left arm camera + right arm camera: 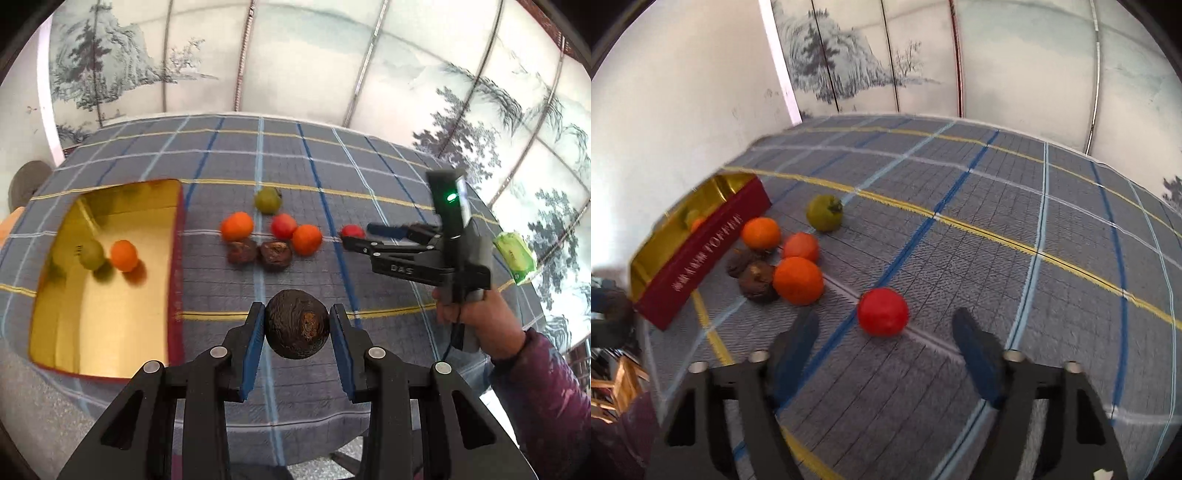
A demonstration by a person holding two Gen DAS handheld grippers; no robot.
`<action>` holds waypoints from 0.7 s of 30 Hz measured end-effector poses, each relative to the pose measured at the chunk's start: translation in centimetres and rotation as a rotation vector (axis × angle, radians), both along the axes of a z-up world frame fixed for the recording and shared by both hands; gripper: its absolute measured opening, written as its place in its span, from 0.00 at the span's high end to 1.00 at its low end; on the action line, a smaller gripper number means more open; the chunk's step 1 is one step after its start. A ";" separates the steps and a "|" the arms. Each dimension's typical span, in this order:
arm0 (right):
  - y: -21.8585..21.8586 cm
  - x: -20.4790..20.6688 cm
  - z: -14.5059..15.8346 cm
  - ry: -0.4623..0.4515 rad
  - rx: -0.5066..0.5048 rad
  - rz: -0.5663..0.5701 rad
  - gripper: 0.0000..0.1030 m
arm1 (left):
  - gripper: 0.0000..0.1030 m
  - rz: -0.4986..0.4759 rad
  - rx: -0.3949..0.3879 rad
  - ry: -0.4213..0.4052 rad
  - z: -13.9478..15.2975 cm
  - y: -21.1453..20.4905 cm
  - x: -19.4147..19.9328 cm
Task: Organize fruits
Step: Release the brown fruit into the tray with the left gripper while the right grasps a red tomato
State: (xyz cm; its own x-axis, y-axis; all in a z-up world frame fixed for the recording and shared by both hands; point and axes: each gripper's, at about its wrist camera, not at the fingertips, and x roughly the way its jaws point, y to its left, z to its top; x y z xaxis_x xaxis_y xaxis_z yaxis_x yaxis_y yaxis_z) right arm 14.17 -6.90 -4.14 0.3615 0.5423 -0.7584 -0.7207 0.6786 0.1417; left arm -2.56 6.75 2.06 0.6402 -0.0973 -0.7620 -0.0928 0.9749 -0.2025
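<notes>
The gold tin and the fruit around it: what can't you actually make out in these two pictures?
- Gold tin, right wrist view: the edge of the picture crops it, and blur muddies the fruit inside and the lettering.
- Two dark fruits, right wrist view: oranges partly cover them.
- Green packet, left wrist view: too small to identify.

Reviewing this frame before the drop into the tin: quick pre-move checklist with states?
1. Left gripper shut on dark fruit: ok.
2. Dark fruit lifted clear of cloth: ok.
3. Room in tin, which holds only a green fruit and an orange: ok.
4. Left gripper over tin: not ok, it is to the right of the tin's red wall.
5. Right gripper on red fruit: not ok, pads apart, fruit on cloth ahead.
6. Arms clear of each other: ok.
</notes>
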 end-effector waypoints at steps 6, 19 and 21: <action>0.8 0.1 -1.3 0.021 -0.044 0.007 0.72 | 0.65 0.081 0.022 -0.030 1.0 3.4 -1.5; -7.1 -0.3 -0.3 0.025 0.062 -0.289 0.72 | 0.64 0.261 0.153 0.011 -2.5 14.1 -3.0; -7.0 0.0 -0.3 0.030 0.058 -0.299 0.72 | 0.64 0.273 0.163 0.033 -3.3 15.0 -2.7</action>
State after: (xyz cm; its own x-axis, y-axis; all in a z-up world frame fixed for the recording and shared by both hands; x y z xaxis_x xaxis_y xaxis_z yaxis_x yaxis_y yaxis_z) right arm 14.17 -13.86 -4.45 0.4896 0.4578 -0.7421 -0.4852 0.8502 0.2044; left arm -5.26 21.79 -1.27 0.6008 0.1998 -0.7740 -0.3593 0.9324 -0.0383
